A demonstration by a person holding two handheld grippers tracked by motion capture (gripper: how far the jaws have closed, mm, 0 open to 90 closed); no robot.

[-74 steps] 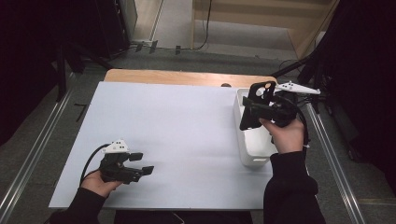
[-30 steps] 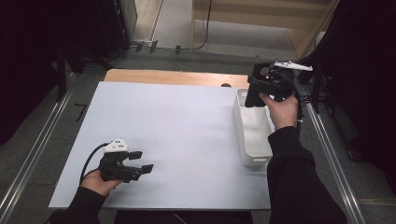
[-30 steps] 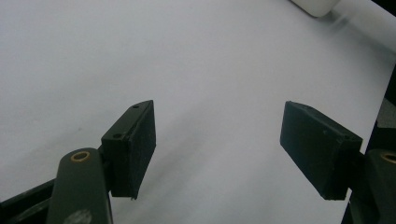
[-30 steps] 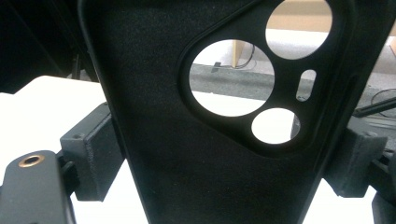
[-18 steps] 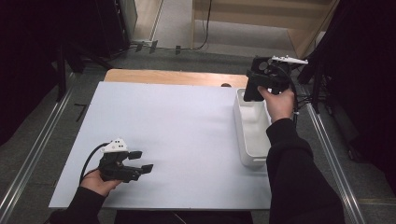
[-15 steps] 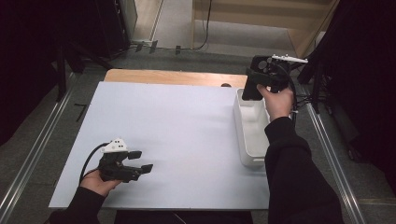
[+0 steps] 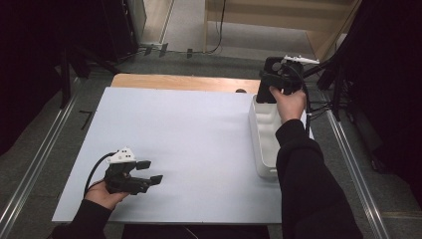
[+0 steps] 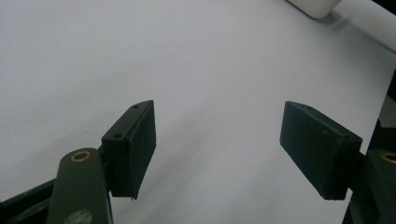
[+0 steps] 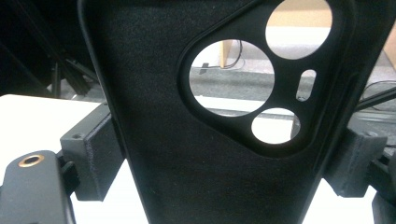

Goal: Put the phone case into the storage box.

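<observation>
A black phone case (image 9: 201, 116) with round camera cut-outs stands upright between the jaws of my right gripper (image 9: 224, 158), which is shut on its sides. In the high view that right gripper (image 7: 272, 82) holds the phone case (image 7: 267, 84) above the far end of a white bin (image 7: 263, 137) at the table's right side. My left gripper (image 7: 147, 172) rests low over the white table (image 7: 189, 134) near its front left corner. Its jaws stand wide apart in the left gripper view, where the left gripper (image 8: 219, 149) has nothing between them.
A wooden strip (image 7: 179, 82) runs along the table's far edge, with a small dark spot (image 7: 241, 91) on it. Metal rails (image 7: 348, 149) flank the table on both sides. The corner of the white bin (image 8: 315, 5) shows at the top of the left gripper view.
My right gripper has carried the phone case from over the bin's middle towards the far end and tilted it. The left gripper has stayed put.
</observation>
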